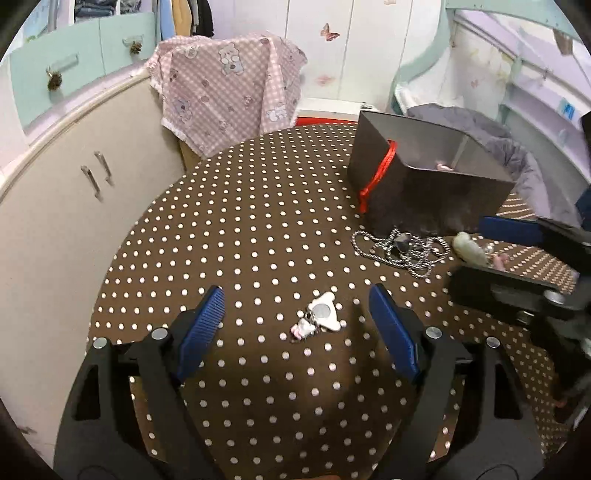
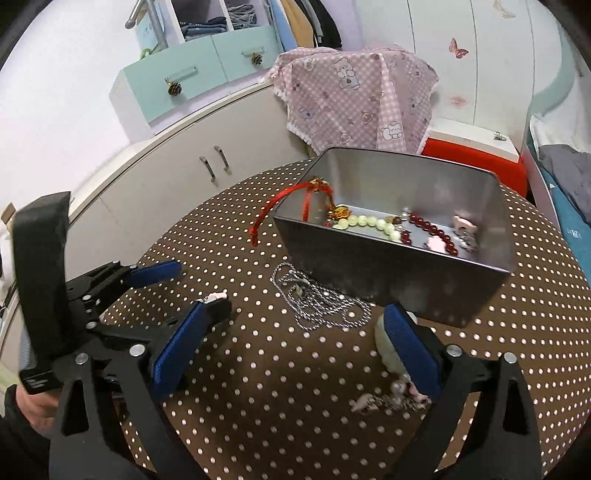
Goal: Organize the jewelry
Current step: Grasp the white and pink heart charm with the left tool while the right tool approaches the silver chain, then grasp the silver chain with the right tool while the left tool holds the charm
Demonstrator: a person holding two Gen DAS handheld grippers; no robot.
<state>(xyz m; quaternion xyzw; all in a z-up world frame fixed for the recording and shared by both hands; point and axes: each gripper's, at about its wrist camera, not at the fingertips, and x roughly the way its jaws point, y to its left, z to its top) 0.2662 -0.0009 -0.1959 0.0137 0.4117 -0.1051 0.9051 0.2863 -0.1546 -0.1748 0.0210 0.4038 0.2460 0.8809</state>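
A grey metal tin point(image 2: 399, 280) stands on the polka-dot worktop point(image 1: 258, 240), with a red cord point(image 2: 275, 208) draped over its rim and pale green beads point(image 2: 369, 223), dark red beads point(image 2: 430, 229) and pink charms inside. Just in front of the tin lies a tangled silver chain point(image 1: 400, 249). The left gripper point(image 1: 297, 317) is spread wide around a white-and-pink charm point(image 1: 317, 317), not touching it. The right gripper point(image 2: 295, 354) is also wide, with nothing between its pads; a pale green piece point(image 2: 386, 347) lies against its right finger.

— What sort of place is this?
— A child's bedroom at home: butterfly stickers point(image 2: 458, 48) on white wardrobe doors point(image 2: 443, 74), hanging clothes point(image 2: 314, 22), mint drawers point(image 2: 192, 79), and a teddy-print cloth point(image 2: 354, 96).
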